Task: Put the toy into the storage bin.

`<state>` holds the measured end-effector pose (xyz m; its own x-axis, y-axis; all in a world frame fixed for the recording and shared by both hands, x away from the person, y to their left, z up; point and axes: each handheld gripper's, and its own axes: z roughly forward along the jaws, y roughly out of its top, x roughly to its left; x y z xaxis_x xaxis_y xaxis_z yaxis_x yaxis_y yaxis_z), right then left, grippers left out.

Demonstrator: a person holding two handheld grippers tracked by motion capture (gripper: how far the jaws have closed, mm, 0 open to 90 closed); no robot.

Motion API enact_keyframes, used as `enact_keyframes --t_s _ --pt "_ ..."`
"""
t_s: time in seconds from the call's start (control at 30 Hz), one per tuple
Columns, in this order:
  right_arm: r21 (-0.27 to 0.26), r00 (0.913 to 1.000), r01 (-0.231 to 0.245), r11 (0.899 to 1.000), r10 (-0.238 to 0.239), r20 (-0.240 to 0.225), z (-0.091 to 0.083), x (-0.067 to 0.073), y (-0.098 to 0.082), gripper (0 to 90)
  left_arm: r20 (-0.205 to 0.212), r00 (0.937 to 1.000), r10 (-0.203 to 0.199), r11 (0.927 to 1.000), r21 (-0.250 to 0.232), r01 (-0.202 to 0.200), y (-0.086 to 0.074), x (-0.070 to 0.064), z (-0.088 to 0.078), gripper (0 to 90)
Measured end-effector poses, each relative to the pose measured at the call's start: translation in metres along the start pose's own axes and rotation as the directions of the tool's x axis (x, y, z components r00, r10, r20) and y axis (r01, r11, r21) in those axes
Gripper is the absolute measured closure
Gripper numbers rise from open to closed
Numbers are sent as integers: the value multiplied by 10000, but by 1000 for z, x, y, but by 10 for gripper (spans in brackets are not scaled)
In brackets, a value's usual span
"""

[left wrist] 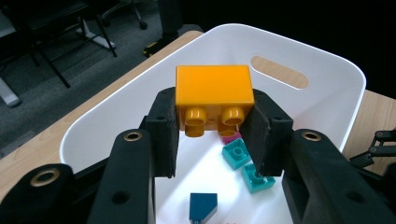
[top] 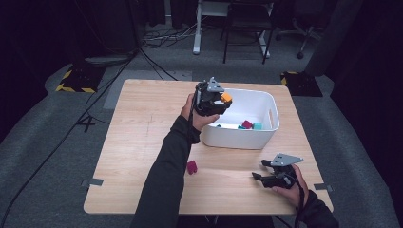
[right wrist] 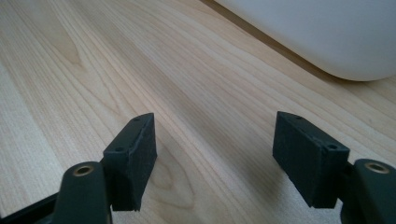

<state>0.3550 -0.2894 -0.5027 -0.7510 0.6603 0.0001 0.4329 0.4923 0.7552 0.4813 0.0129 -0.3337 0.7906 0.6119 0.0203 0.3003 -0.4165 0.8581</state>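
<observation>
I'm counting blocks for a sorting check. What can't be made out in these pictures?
- Left gripper view: the teal blocks and a magenta block in the white bin are partly covered by the orange block and the left gripper.
- High view: the bin's near wall hides part of its floor.
- Right gripper view: the frame edge cuts off the bin.

No writing, label, brand or number can be read anywhere in these pictures. The nearest thing to a sign is the yellow-and-black hazard striping (top: 72, 80) on the floor beyond the worktop's (top: 142, 142) far left corner, and it carries no words.
</observation>
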Motion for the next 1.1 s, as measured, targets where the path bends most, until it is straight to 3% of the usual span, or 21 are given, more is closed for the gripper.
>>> enact_keyframes --t_s 0.3,0.47,0.53,0.73,0.8,0.97,1.07,1.1 --pt "25 10000 71 10000 -71 -51 0 0 0 312 34 10000 80 9993 354 -81 -1 -4 6 587" --pt "30 10000 81 10000 -81 -57 0 0 0 311 -113 9999 71 9996 259 -68 -1 -6 6 574" --pt "42 10000 40 10000 -40 -43 0 0 0 311 79 9999 69 9990 430 -72 -1 -5 7 545" --pt "33 10000 84 10000 -84 -30 0 0 0 311 -97 10000 22 9995 322 -19 0 -9 9 520" --pt "31 10000 86 10000 -86 -32 0 0 0 311 47 10000 76 9992 388 -78 1 -8 8 509" --pt "4 10000 -5 10000 5 -32 0 1 0 311 -247 9997 -85 9998 186 89 0 -7 5 459" --pt "3 10000 8 10000 -8 -33 0 1 0 311 -336 9990 -280 9994 186 286 -2 -4 2 384" --pt "18 10000 23 10000 -23 -35 0 1 0 311 -563 9979 -319 9995 63 323 -2 -3 0 357"
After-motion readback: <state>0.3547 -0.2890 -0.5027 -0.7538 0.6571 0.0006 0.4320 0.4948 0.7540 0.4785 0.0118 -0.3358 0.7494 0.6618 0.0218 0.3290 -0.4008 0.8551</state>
